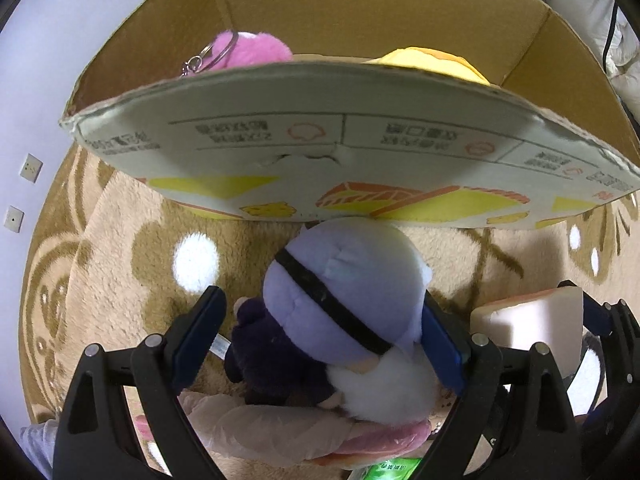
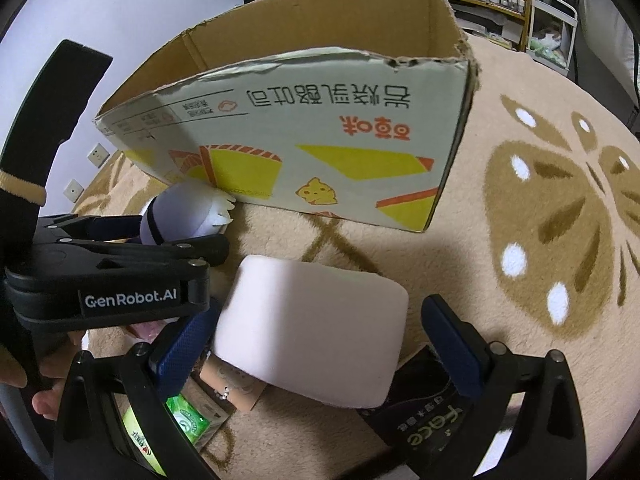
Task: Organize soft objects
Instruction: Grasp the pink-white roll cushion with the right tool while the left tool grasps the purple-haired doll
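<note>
A plush doll with a lilac head, black band, dark body and white hair lies between the fingers of my left gripper, just in front of the cardboard box. The jaws stand wide; the right pad touches the head, the left pad is apart. The box holds a pink plush with a key ring and a yellow plush. My right gripper is open around a white foam block, which also shows in the left wrist view. The doll's head also shows in the right wrist view.
A beige carpet with a brown butterfly pattern covers the floor. A green packet, a tan card, a black packet and a pink bagged item lie near the grippers. A wall with sockets is at the left, shelving behind the box.
</note>
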A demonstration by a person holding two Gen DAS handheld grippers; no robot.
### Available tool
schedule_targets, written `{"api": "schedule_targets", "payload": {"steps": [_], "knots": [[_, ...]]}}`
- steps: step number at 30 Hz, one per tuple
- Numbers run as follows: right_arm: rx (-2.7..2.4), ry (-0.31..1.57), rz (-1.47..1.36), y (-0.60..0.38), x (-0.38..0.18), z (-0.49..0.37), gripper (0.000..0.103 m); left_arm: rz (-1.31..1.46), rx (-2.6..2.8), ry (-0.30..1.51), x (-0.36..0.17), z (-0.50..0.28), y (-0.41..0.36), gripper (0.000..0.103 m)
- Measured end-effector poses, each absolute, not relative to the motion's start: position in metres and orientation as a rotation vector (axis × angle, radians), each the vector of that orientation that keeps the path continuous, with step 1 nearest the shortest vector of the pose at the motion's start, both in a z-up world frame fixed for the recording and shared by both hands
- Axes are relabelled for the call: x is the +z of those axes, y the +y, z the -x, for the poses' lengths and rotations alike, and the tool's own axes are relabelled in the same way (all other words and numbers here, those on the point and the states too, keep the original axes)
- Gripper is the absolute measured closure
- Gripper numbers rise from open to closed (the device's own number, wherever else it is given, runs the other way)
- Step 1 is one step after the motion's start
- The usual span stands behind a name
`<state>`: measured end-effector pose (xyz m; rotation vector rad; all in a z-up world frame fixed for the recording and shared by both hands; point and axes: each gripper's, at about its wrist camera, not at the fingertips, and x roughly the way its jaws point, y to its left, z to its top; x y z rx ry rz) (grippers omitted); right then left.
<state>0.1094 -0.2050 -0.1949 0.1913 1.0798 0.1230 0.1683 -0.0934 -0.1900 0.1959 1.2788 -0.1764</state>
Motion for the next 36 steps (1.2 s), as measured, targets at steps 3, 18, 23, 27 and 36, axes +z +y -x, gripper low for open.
{"api": "schedule_targets", "payload": {"steps": [3, 18, 23, 27, 36], "knots": [[0.116, 1.075, -0.19, -0.211, -0.193, -0.107, 0.0, -0.189, -0.177, 1.276, -0.195, -0.173, -0.088, 0.014], [0.129, 1.032, -0.138, -0.211, -0.182, -0.1, 0.026, -0.194, -0.182, 1.217, -0.19, -0.163, -0.065, 0.029], [0.106, 1.002, -0.141, -0.218, -0.176, -0.096, 0.033, -0.162, -0.154, 1.187, -0.18, -0.161, -0.052, 0.029], [0.088, 0.975, -0.163, -0.226, -0.171, -0.094, 0.038, -0.184, -0.113, 1.15, -0.172, -0.157, -0.045, 0.029], [0.086, 0.923, -0.185, -0.228, -0.162, -0.093, 0.043, -0.24, -0.077, 1.086, -0.157, -0.148, -0.043, 0.031]]}}
